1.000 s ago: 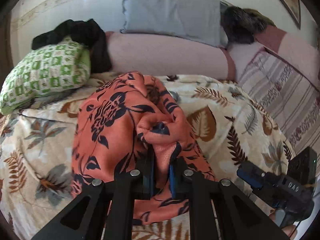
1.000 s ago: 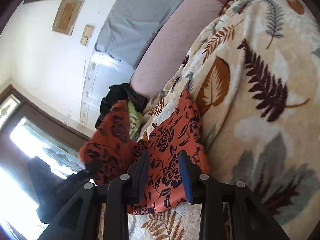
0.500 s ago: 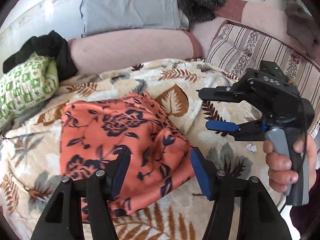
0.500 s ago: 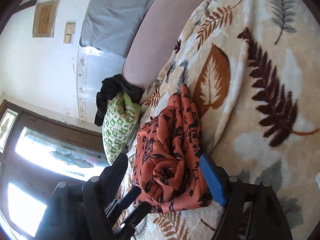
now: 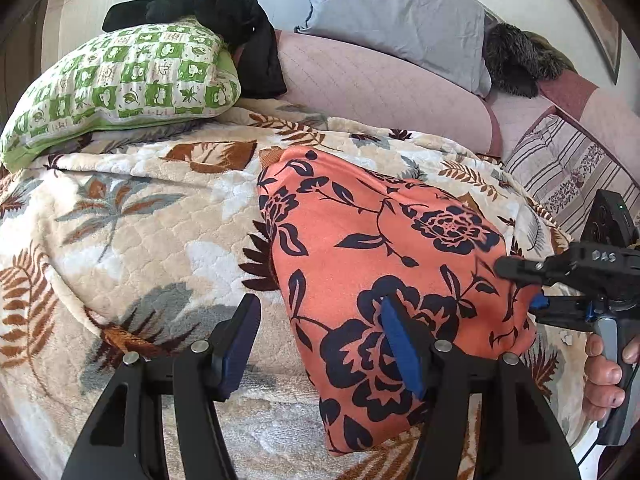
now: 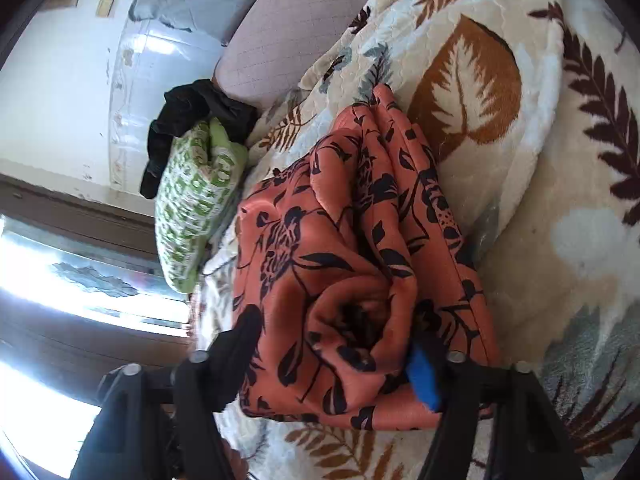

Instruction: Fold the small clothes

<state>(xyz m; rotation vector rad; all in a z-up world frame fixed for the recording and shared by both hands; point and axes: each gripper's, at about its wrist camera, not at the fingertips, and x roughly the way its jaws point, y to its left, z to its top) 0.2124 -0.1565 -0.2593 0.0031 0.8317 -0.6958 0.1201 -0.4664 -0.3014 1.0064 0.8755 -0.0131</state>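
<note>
An orange garment with black flowers (image 5: 380, 264) lies folded on the leaf-print blanket (image 5: 132, 248). My left gripper (image 5: 320, 344) is open, low over the garment's near left edge; its right finger lies over the cloth and its left finger over the blanket. In the right wrist view the garment (image 6: 352, 264) shows its rolled, folded end. My right gripper (image 6: 332, 352) is open with the garment's end between its fingers. The right gripper also shows at the right edge of the left wrist view (image 5: 532, 292), against the garment's right edge.
A green patterned pillow (image 5: 120, 84) with a black garment (image 5: 224, 20) on it lies at the back left. A pink bolster (image 5: 380, 88) and a grey pillow (image 5: 400, 20) run along the back. A striped cushion (image 5: 568, 172) is at the right. A bright window (image 6: 60, 280) is beyond the bed.
My left gripper has let go of the garment, opened and swung left. The garment now lies flatter. My right gripper has opened and moved in around the garment's end.
</note>
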